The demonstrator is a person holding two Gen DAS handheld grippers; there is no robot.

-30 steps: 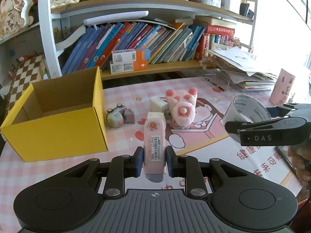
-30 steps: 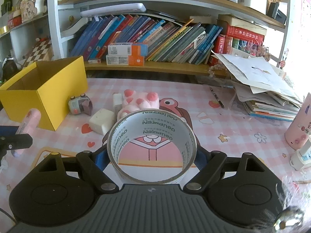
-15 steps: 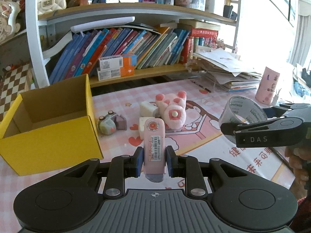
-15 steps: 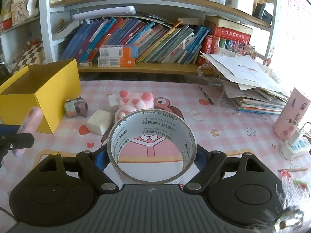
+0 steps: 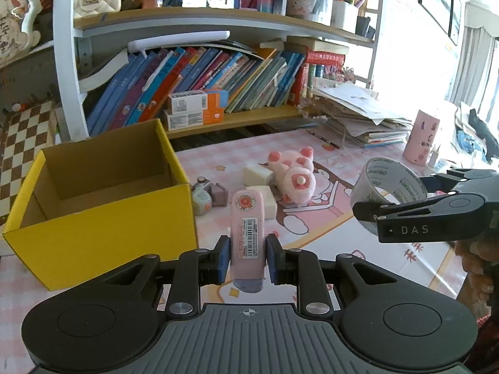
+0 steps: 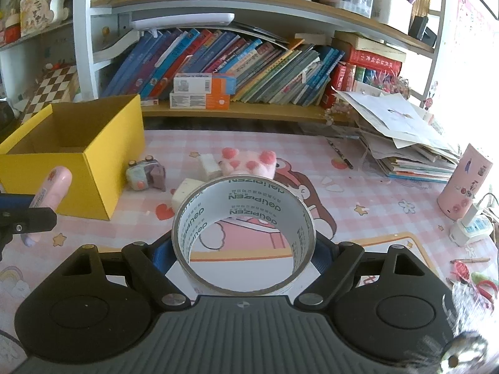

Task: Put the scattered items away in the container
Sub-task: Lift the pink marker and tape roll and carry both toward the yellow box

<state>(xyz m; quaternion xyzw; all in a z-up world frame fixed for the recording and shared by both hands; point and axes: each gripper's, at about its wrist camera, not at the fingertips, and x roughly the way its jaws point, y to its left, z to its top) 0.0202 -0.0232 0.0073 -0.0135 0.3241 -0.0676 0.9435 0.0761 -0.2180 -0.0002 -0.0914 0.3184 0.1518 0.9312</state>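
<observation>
My left gripper is shut on a pink stick-shaped case with a barcode label, held above the table in front of the open yellow cardboard box. My right gripper is shut on a clear tape roll, gripped across its width; the same tape roll shows at the right of the left wrist view. On the table lie a pink plush toy, two white blocks, and a small grey toy beside the box. The pink case appears at the left edge of the right wrist view.
A bookshelf full of books runs along the back. A stack of papers and a pink cup stand at the right. A white power adapter and small items lie near the right edge.
Both grippers have drawn back from the table items with their loads still held; the box and the plush now look smaller and farther off.
</observation>
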